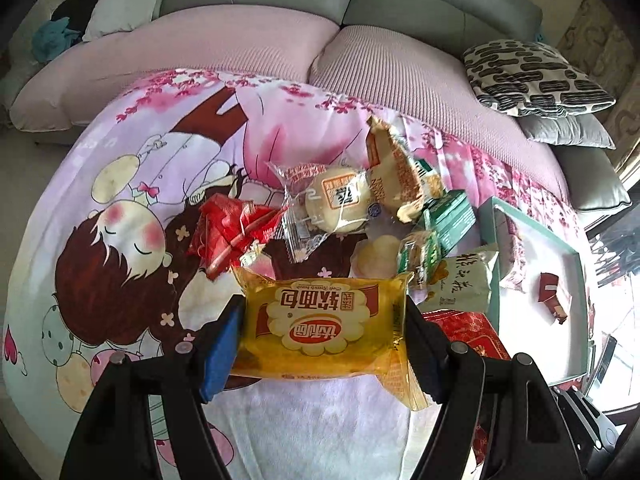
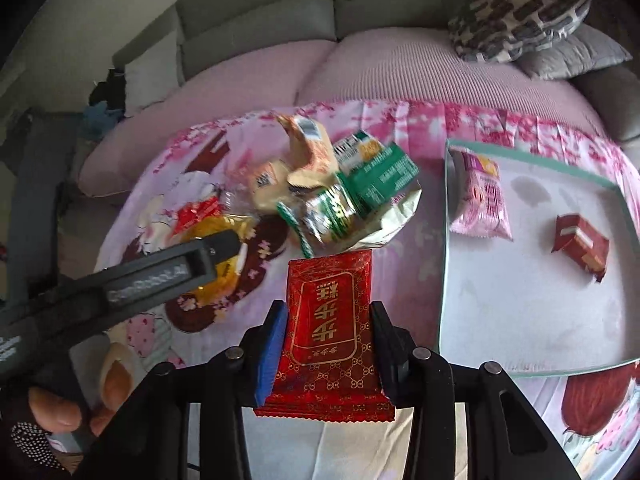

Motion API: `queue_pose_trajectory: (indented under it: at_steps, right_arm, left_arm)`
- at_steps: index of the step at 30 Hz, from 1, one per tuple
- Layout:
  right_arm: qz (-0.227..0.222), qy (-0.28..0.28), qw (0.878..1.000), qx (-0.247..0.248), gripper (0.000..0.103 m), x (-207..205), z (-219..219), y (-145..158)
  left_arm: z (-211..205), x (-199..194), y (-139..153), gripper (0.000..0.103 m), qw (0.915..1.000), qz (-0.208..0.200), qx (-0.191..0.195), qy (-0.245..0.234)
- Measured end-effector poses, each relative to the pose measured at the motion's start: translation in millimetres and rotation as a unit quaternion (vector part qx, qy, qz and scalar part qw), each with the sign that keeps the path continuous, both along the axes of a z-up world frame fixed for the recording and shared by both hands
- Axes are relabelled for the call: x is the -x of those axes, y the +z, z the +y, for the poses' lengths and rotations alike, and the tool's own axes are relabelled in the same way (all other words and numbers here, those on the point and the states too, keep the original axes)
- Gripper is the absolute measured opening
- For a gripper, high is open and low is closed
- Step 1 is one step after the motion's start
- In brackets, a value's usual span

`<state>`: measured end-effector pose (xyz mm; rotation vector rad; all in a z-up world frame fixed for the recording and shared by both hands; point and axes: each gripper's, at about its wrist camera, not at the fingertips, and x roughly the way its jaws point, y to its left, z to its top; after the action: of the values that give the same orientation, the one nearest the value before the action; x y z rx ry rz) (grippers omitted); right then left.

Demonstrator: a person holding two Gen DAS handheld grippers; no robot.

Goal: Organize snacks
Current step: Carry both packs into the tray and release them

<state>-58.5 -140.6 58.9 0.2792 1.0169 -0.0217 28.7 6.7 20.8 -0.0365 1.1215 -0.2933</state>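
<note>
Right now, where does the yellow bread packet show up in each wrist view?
Left wrist: yellow bread packet sits bottom centre, clamped in the left gripper.
Right wrist: the packet is at middle left, mostly hidden behind the left gripper's finger.
Shared landmark: the teal-rimmed tray, on the right in both views.

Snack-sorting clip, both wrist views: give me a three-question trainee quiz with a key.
1. True or false: the left gripper is shut on the yellow bread pack.
2. How many snacks lie in the teal tray? A) none B) two C) five
3. What does the right gripper hold?

Key: 1 true. 2 B, the pink packet and the dark red box. 3 The red cake packet, clamped between its pads.
</note>
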Motion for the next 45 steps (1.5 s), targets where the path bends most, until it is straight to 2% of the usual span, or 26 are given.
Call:
queue_pose_trajectory:
  at_steps: [17, 19, 22, 28, 34, 38, 42, 45]
  right_arm:
    - [-0.042, -0.031, 0.999, -0.013, 0.044, 13, -20, 25]
    - [-0.040, -0.044, 0.998, -0.014, 0.043, 14, -30, 23]
    - [-0.033, -0.096, 0.995, -0.007, 0.043, 20, -60, 17]
    - [-0.013, -0.234, 0.972, 0.003, 0.043, 50, -139, 2]
    - [-0.004, -0.331, 0.943, 0.023, 0.043, 79, -199, -10]
    - [0.006, -0.380, 0.924, 0.034, 0.043, 93, -232, -22]
    - [0.017, -0.394, 0.919, 0.024, 0.044, 97, -249, -36]
    - [0.032, -0.386, 0.922, 0.022, 0.046, 92, -251, -46]
  left_arm:
    - [-6, 12, 30, 0.075, 0.9989, -0.047, 0.003, -0.004]
    - [-12, 13, 30, 0.075, 0.9987, -0.049, -0.001, -0.012]
    - [-27, 16, 30, 0.075, 0.9982, -0.052, -0.009, -0.029]
    - [-92, 33, 28, 0.075, 0.9912, -0.063, -0.020, -0.115]
    - [-155, 51, 21, 0.075, 0.9787, -0.071, -0.029, -0.190]
    - [-190, 59, 2, 0.075, 0.9714, -0.058, -0.037, -0.228]
    - [-212, 64, -15, 0.075, 0.9669, -0.047, -0.044, -0.247]
    - [-225, 66, -22, 0.076, 0.9647, -0.045, -0.043, -0.256]
